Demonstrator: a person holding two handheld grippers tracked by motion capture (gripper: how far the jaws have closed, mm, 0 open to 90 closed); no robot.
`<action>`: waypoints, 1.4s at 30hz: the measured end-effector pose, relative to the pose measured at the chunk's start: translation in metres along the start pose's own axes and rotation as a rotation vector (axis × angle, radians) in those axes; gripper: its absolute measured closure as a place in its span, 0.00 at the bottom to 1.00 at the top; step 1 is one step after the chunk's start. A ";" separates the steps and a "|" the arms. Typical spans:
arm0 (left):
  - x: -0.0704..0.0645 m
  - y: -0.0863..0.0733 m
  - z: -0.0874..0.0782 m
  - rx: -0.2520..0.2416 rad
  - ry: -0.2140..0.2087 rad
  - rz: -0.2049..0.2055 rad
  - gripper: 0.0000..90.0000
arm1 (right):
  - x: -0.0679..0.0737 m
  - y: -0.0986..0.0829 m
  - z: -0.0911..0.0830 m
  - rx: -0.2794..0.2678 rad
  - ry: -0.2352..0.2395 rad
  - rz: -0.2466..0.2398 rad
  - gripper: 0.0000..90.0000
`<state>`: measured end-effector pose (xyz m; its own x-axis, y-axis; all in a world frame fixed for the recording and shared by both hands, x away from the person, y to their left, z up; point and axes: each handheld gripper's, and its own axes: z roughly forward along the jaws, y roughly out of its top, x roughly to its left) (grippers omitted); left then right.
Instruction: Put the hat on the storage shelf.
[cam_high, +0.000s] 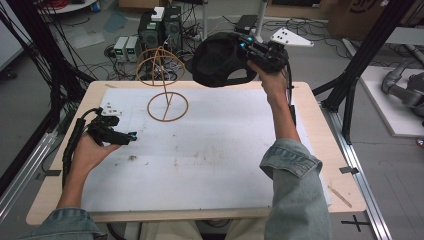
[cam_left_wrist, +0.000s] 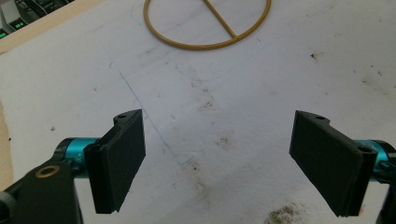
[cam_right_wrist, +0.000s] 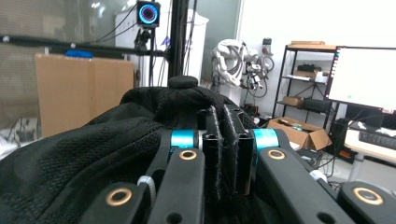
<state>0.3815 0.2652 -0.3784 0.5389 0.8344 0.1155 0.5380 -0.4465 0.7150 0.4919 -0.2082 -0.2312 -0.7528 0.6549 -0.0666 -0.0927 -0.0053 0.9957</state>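
Observation:
A black cap (cam_high: 219, 57) hangs in the air above the table's far edge, just right of a wooden wire-frame stand (cam_high: 161, 67). My right gripper (cam_high: 248, 46) is shut on the cap's fabric, held high by a raised forearm. In the right gripper view the jaws pinch the black cap (cam_right_wrist: 116, 154) between the pads (cam_right_wrist: 239, 154), and its top button shows above them. The stand's round base ring (cam_high: 168, 106) rests on the white mat. My left gripper (cam_high: 131, 137) sits low at the table's left, open with nothing in it. In the left gripper view its pads (cam_left_wrist: 121, 161) stand wide apart over the mat, facing the base ring (cam_left_wrist: 208, 28).
The white mat (cam_high: 215, 150) covers most of the wooden table (cam_high: 330, 165) and carries dirt marks. Computers and cables (cam_high: 160, 30) lie on the floor beyond the far edge. Black frame posts (cam_high: 360, 65) stand at both sides. A monitor (cam_right_wrist: 364, 77) shows in the right gripper view.

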 end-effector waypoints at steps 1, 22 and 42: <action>0.000 0.000 0.000 -0.004 -0.002 -0.003 0.21 | -0.003 -0.001 0.002 -0.009 -0.005 0.012 0.97; -0.001 -0.003 -0.001 0.002 -0.009 -0.005 0.21 | 0.008 0.010 0.056 -0.155 -0.026 0.084 0.97; 0.003 -0.014 -0.012 -0.001 -0.006 -0.016 0.21 | 0.052 -0.001 0.134 -0.127 0.054 0.091 0.97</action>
<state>0.3679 0.2773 -0.3798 0.5338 0.8397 0.1000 0.5464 -0.4328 0.7171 0.5404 -0.0729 -0.2271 -0.7957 0.6054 0.0169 -0.1015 -0.1607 0.9818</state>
